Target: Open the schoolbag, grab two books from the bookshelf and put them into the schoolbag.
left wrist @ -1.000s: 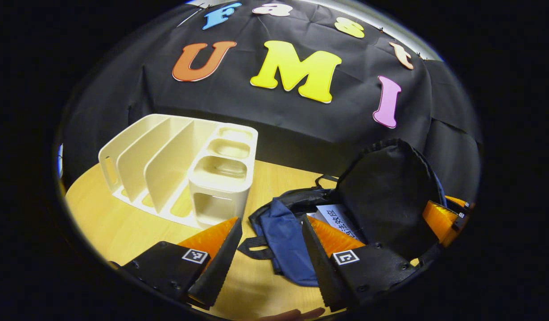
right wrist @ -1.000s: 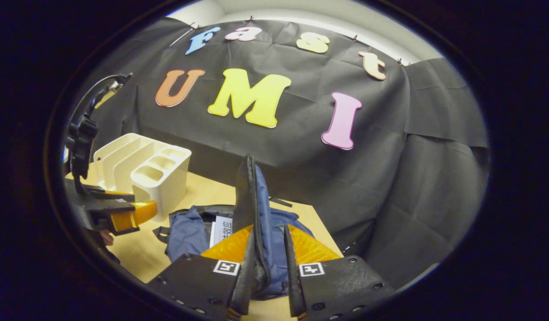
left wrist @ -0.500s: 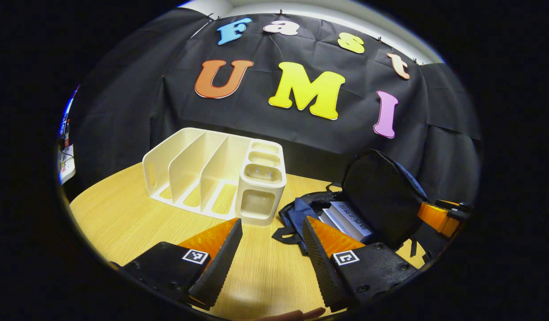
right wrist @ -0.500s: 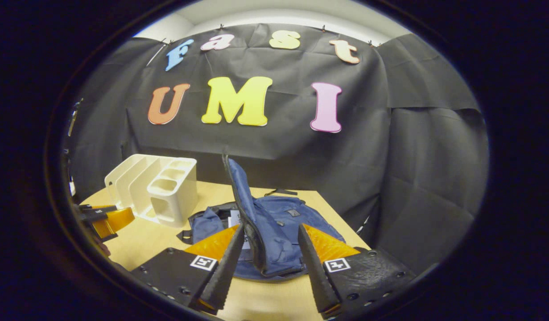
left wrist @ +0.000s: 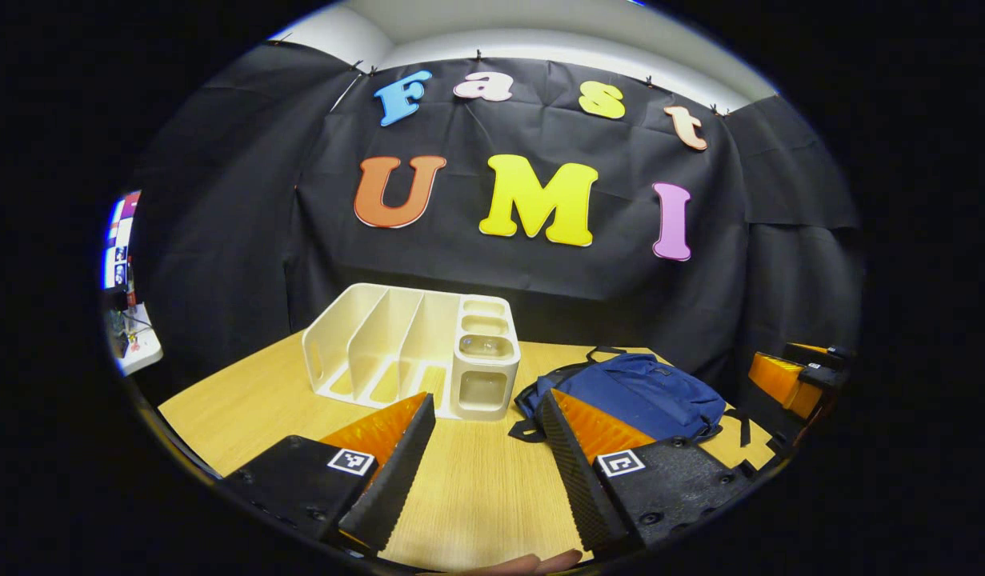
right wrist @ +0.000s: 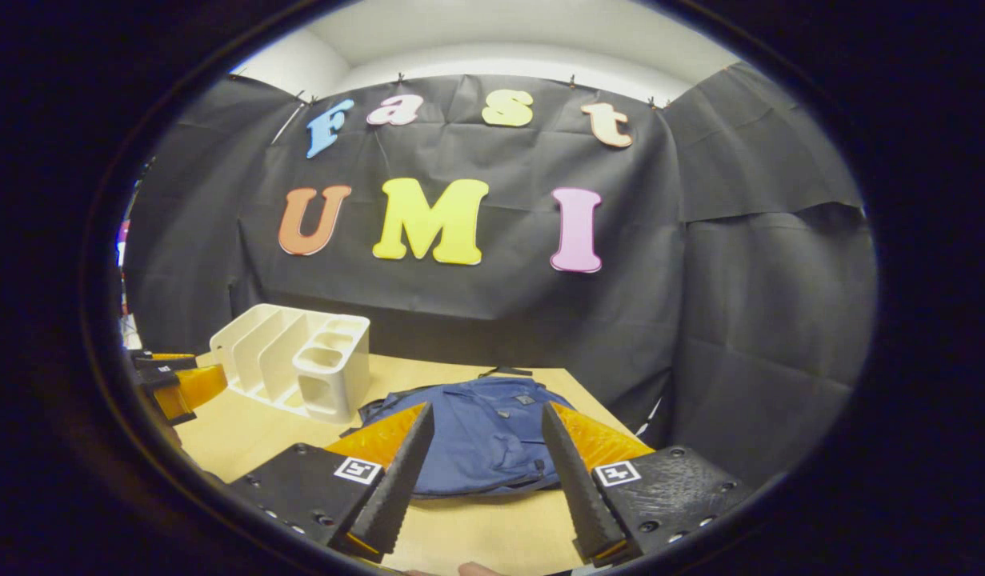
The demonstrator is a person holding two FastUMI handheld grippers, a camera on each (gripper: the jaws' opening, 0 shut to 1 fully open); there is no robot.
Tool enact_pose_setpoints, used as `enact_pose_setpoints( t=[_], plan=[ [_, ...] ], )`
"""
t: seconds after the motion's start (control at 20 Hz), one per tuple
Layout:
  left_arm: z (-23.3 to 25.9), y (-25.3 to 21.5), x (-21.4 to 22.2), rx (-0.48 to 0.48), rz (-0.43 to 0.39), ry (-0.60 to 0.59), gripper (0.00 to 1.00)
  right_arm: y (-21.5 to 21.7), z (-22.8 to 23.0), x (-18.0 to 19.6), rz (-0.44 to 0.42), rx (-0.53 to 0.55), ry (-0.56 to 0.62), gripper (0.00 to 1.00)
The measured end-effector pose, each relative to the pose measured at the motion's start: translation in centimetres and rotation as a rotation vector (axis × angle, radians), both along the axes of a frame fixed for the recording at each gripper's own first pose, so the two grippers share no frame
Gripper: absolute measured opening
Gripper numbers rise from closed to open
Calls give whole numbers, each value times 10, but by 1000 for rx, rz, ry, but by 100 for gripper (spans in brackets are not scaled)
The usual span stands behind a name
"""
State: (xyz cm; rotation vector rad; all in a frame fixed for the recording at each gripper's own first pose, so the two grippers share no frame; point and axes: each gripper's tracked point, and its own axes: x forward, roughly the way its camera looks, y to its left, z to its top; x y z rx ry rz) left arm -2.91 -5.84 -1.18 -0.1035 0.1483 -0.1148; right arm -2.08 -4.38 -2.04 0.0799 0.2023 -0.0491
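The blue schoolbag [left wrist: 644, 392] [right wrist: 484, 436] lies flat on the wooden table [left wrist: 236, 408], its flap down, so nothing inside shows. The cream bookshelf [left wrist: 416, 352] [right wrist: 296, 364] stands to the bag's left, and I see no books in its slots. In the left gripper view my left gripper [left wrist: 484, 460] is open above bare table, short of the shelf and bag. My right gripper [right wrist: 484, 472] is open too, hovering in front of the bag without touching it. Each gripper also appears at the edge of the other's view: the right gripper [left wrist: 788, 376] and the left gripper [right wrist: 176, 384].
The black cloth wall closes off the table's far side and right. A white ledge with small items [left wrist: 132, 344] sits beyond the table's left edge. The table's near edge runs just below both grippers. A hand's fingertips [left wrist: 532, 564] show at the bottom.
The right gripper opened and let go of the bag's flap, which dropped flat over the books. Both grippers drew back and up from the bag.
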Motion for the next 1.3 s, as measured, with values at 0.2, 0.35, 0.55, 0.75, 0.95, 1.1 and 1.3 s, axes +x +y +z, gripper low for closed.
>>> enact_pose_setpoints(
  t=[0.2,0.35,0.55,0.75,0.95,1.1,1.3],
  plan=[
    [28,21,-27,42,9,-83,86,7,8,-11,-16,-26,-22,94],
    [36,49,-40,34,38,-102,87,11,11,-15,-46,-21,-8,99],
    [44,70,-48,22,46,-115,90,19,27,-28,-48,-2,-36,95],
    [43,91,-49,48,68,-124,94,8,46,-45,-94,-52,-88,98],
    [42,108,-47,50,84,-128,94,2,57,-59,-120,-62,-111,95],
    [41,113,-42,48,80,-136,94,6,51,-63,-109,-48,-93,94],
    [32,117,-35,38,79,-112,94,1,46,-62,-117,-28,-77,98]
  ],
)
